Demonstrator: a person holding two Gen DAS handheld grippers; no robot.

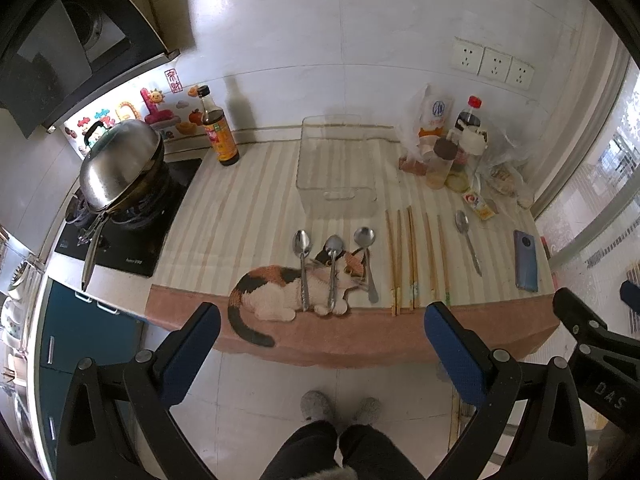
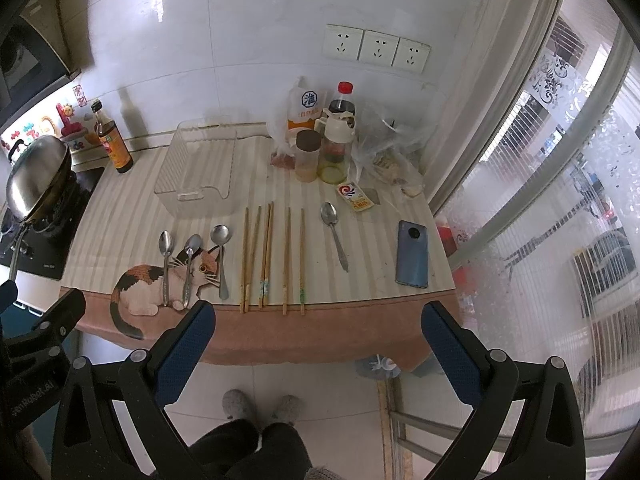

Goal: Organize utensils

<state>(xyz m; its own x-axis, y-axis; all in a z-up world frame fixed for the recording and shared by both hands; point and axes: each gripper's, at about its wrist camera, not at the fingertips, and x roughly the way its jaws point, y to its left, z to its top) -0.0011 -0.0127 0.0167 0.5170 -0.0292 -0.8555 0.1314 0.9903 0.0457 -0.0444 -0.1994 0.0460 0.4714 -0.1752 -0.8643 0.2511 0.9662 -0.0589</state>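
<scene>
Three metal spoons lie side by side on the cat picture of the table mat, also in the right wrist view. Several wooden chopsticks lie in a row to their right, also in the right wrist view. A lone spoon lies further right, also in the right wrist view. A clear plastic bin stands empty behind them. My left gripper and right gripper are both open and empty, held before the table's front edge.
A blue phone lies at the right edge. Bottles, jars and bags crowd the back right. A sauce bottle stands back left beside a wok with lid on a stove. The person's legs and slippers are below.
</scene>
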